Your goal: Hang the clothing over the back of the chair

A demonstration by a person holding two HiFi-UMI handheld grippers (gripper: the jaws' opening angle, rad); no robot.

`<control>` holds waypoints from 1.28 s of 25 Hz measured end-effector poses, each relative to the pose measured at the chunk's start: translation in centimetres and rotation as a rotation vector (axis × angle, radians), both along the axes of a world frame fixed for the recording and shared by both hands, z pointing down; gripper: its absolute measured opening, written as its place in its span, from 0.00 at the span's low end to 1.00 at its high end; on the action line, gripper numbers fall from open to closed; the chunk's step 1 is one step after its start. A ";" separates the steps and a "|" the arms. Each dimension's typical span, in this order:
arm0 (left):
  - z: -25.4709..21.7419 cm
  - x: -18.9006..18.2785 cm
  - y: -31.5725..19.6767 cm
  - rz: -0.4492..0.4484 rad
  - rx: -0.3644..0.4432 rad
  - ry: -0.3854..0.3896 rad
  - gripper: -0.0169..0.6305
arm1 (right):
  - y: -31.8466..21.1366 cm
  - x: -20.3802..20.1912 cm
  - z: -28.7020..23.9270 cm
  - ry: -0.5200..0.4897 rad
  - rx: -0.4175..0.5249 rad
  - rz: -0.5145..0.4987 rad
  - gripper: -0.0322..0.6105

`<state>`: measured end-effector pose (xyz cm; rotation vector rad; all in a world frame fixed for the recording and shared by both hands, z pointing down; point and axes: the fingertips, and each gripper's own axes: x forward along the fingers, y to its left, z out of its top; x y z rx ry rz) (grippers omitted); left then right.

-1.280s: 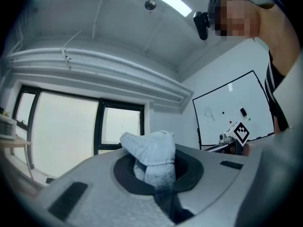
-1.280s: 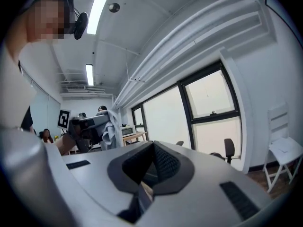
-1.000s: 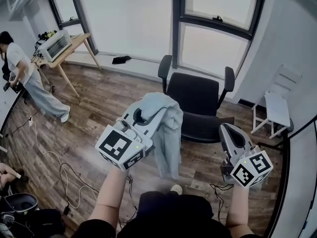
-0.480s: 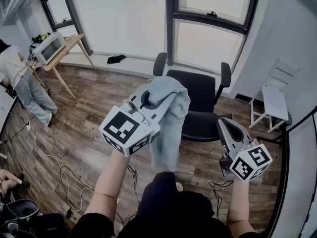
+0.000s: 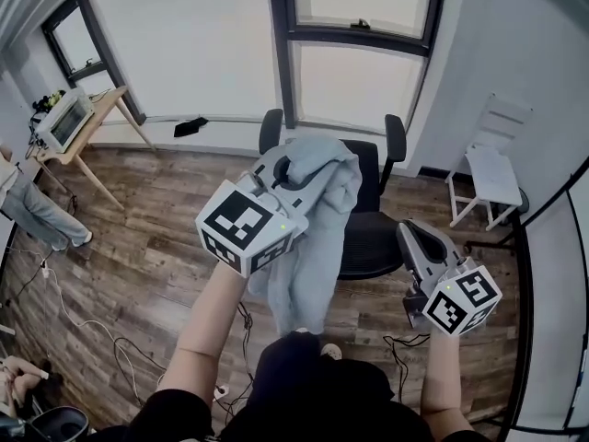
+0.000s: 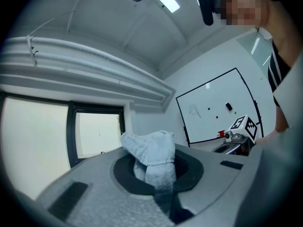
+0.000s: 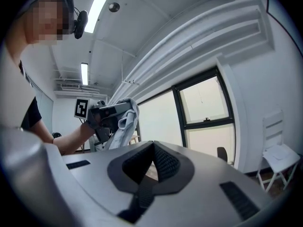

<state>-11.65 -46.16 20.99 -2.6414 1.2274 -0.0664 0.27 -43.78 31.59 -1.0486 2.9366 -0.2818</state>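
A light blue garment (image 5: 317, 215) hangs from my left gripper (image 5: 287, 168), which is shut on its upper bunch; the cloth drapes down in front of the black office chair (image 5: 373, 233). The chair's backrest (image 5: 368, 159) stands on its far side, toward the window. In the left gripper view the bunched garment (image 6: 149, 150) sits pinched between the jaws of my left gripper (image 6: 154, 174). My right gripper (image 5: 416, 239) hovers level to the right of the chair seat, shut with nothing in it. In the right gripper view, my right gripper (image 7: 152, 148) has its pads together, and the garment (image 7: 124, 122) shows at the left.
A white folding chair (image 5: 492, 178) stands at the right wall. A wooden table (image 5: 87, 122) with a white appliance (image 5: 63, 122) is at the far left, near a person's legs (image 5: 32, 215). Cables (image 5: 69, 293) trail over the wood floor. A dark object (image 5: 193, 125) lies below the window.
My left gripper has carried the garment up and closer to the chair's backrest. The right gripper has barely shifted. The person at the left has mostly left the view.
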 end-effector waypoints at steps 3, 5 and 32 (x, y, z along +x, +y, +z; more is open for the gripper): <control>-0.4 1.2 -1.9 0.030 -0.006 -0.013 0.05 | -0.9 0.7 -0.3 -0.001 -0.004 0.022 0.05; -0.6 2.0 -3.4 0.048 -0.013 -0.022 0.05 | -1.6 1.3 -0.5 -0.002 -0.007 0.038 0.05; 1.9 9.7 -21.1 0.222 -0.111 -0.132 0.05 | -10.8 6.6 -0.6 0.003 -0.056 0.262 0.05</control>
